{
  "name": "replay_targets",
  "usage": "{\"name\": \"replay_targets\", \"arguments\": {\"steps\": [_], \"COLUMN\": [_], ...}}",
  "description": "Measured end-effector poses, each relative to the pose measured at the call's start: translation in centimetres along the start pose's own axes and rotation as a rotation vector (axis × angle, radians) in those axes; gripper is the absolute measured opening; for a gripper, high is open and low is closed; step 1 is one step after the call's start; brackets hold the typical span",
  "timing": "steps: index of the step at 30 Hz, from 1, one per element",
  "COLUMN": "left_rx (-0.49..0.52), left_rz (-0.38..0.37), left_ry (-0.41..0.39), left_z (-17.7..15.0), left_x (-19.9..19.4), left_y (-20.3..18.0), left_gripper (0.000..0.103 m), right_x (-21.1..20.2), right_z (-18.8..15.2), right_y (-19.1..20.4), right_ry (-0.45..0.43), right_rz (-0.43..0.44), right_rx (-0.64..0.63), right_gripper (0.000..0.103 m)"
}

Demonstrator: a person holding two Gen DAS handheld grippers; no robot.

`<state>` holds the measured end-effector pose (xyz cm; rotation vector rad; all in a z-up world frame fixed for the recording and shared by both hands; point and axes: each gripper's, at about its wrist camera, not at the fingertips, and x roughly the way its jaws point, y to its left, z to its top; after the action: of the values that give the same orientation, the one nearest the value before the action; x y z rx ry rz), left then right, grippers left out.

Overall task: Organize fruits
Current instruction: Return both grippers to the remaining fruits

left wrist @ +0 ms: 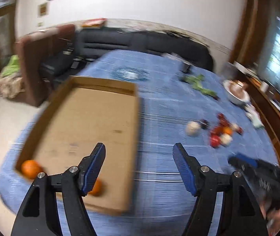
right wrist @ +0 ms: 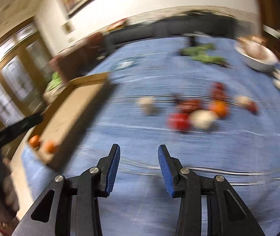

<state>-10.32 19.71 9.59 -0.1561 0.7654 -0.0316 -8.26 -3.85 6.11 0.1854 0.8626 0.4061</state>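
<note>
Tray: shallow cardboard tray (left wrist: 92,118) sits on left part of the blue-clothed table (left wrist: 159,177), near the edge; judging by task, it's the collecting spot for the fruit.
Sorted so far: two oranges in the tray's near end, one in the near-left corner (left wrist: 30,168), the other (left wrist: 96,187) just right of it, partly hidden behind left gripper's finger. Rest of tray bare.
Still loose: a cluster of fruit (right wrist: 198,110) on the cloth, well right of the tray. Blurred, but I make out a red round one (right wrist: 179,121), a pale round one (right wrist: 202,119) touching it, an orange one (right wrist: 219,107) just behind, darker red bits further back. One more pale round item (right wrist: 149,106) lies apart, between cluster & tray.
Not fruit, far side: green leafy stuff (left wrist: 200,84) and a white bowl (left wrist: 237,93) at far right; prob. left alone.
Left gripper (left wrist: 139,165): over tray's near-right edge, jaws wide apart, nothing betw. them, touching nothing.
Right gripper (right wrist: 139,167): over bare cloth, nearer than the cluster, aimed toward it; jaws partly open, narrower than left's, empty, no contact.
Why so: both empty, 2 oranges in tray; looks like a gap betw. drop-off & next pick.
Caveat: heavy motion blur; fruit types beyond oranges unsure.
</note>
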Motion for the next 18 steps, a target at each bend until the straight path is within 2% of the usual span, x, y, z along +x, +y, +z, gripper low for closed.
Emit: {"name": "replay_targets", "arguments": {"steps": [1,4,7,12,18], "left_rx": [0.011,0.021,0.036,0.024,-0.049], "left_rz": [-0.040,-0.095,-0.116,-0.139,-0.197], "left_ry": [0.027,0.077,0.082,0.076,0.111], "left_z": [0.1,0.6,1.1,2.4,3.6], "left_x": [1.0,3.1,4.6,7.2,11.9], "left_y": [-1.2,-3.5,-5.4,-6.6,-6.9], "left_gripper": [0.071,0.071,0.071,0.071,0.070], "right_x": [-0.2,-0.5,-0.6,0.6,3.0], "right_z": [0.2,1.2,2.3,3.9,4.3], "right_y": [-1.6,-5.5,-7.3,-7.9,-7.5], "right_ry": [-0.001,-0.014,-0.042,-0.055,-0.039], "right_rz": [-0.020,-0.081,-0.109,-0.105,-0.096], "right_rx": [0.033,0.104,0.129,0.111,0.068], "right_gripper": [0.044,0.044,0.044,0.044,0.043]}}
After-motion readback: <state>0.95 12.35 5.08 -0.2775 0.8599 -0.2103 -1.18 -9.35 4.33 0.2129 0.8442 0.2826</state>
